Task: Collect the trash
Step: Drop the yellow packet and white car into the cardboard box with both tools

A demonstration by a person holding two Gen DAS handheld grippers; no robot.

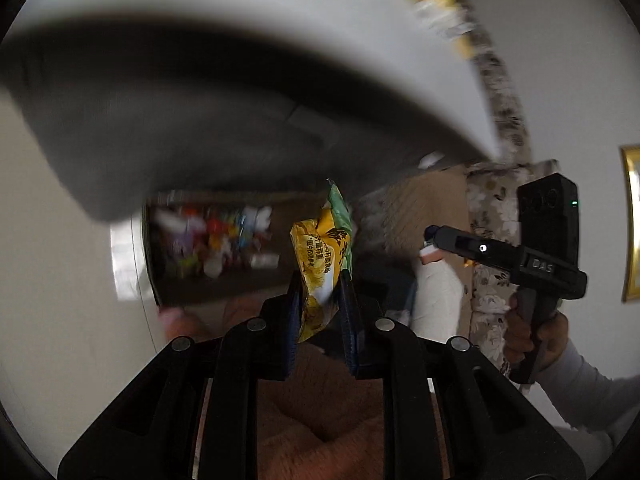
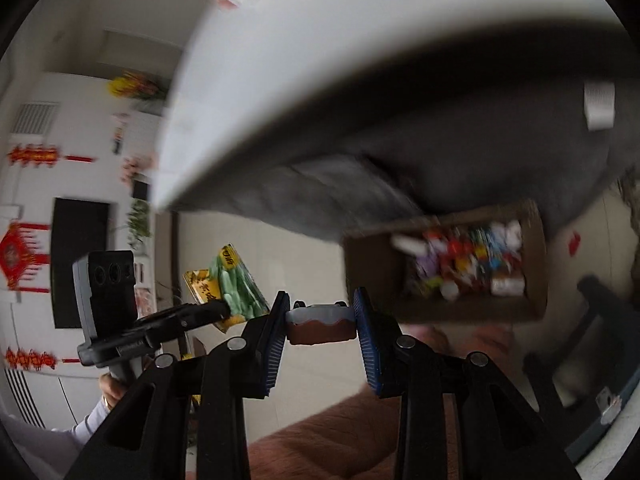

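blurred floor beyond both grippers: brown cardboard box of colourful trash (image 2: 448,268); left gripper (image 1: 320,300) pinches a yellow-green crinkled snack wrapper (image 1: 320,256), right gripper (image 2: 322,320) pinches a small brown white-topped piece (image 2: 322,322); a loose pinch could drop either short of it.

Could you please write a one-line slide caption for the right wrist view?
Right gripper clamps a brown-and-white cake-shaped item near the cardboard trash box.

Crinkled yellow-and-green foil snack wrapper (image 1: 320,264), upright, pinched btwn left fingers (image 1: 294,320). Small brown-and-white cake-shaped piece (image 2: 321,323), level, clamped btwn right fingers (image 2: 370,344). Open brown cardboard box (image 2: 372,276) w/ blurred colourful trash, beyond both.
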